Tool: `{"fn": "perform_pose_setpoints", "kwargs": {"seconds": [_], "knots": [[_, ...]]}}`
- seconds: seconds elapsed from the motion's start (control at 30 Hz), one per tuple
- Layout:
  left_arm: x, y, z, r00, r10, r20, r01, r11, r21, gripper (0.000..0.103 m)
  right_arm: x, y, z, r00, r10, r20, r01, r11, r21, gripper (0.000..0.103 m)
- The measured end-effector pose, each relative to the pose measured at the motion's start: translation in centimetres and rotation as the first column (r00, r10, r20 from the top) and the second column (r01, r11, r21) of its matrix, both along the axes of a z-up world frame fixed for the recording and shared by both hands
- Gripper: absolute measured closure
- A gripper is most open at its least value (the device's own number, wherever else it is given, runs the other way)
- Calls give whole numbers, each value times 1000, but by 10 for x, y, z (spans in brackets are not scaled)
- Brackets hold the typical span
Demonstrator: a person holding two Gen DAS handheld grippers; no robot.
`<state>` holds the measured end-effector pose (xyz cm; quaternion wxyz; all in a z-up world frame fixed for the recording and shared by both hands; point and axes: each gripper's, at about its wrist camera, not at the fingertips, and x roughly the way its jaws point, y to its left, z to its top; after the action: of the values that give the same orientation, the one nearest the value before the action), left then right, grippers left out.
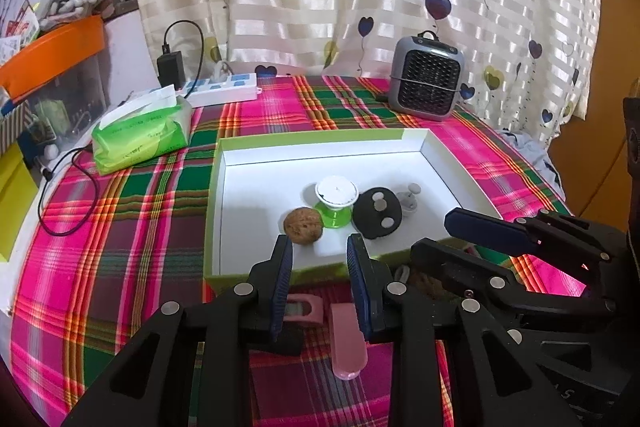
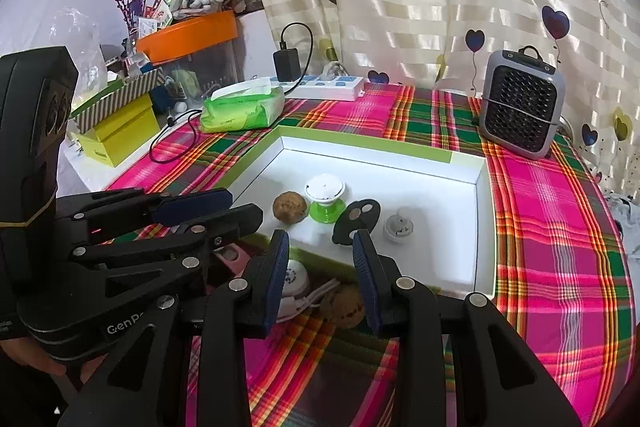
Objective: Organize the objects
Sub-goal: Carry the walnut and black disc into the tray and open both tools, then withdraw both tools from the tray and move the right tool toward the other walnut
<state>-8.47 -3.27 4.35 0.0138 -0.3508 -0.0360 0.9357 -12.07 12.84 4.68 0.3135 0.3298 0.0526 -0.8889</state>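
Left wrist view: left gripper (image 1: 320, 247) has its pads apart w/ nothing between them, hanging over the near wall of the white box (image 1: 256, 211). Below and just behind the tips, on the plaid cloth (image 1: 120, 227) outside the box, lie a pink clip (image 1: 348, 343) and a second pink piece (image 1: 298, 309). The clip's long axis runs roughly along the gripper's pointing line, so the pads would close across its narrow width. Left is the nearer tool for both.

Right gripper (image 2: 320, 243) is also apart and empty. Under it, also outside the box: a white round item (image 2: 294, 281) and a brown cookie-like disc (image 2: 346, 305), touching or nearly so; the disc sits closer to the right pad.

Inside the box already: brown disc (image 1: 303, 225), green-and-white stand (image 1: 335, 199), black piece (image 1: 376, 213), small grey part (image 1: 410, 197), bunched mid-box. Far half and left side of the floor look free for drops.

Risks, judged: the two grippers are close side by side, so elbow room is tight; the box wall must be cleared on the way in.
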Motion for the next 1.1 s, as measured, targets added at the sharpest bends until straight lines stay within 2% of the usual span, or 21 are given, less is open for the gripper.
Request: {"fn": "perform_pose_setpoints", "kwargs": {"seconds": [0.63, 1.1], "knots": [[13, 7, -12, 999, -42, 18, 42, 999, -3, 75, 11, 8, -16, 999, 44, 30, -43, 999, -23, 68], [12, 8, -15, 997, -70, 34, 69, 997, 21, 70, 2, 14, -23, 997, 19, 70, -18, 1000, -15, 67]]}}
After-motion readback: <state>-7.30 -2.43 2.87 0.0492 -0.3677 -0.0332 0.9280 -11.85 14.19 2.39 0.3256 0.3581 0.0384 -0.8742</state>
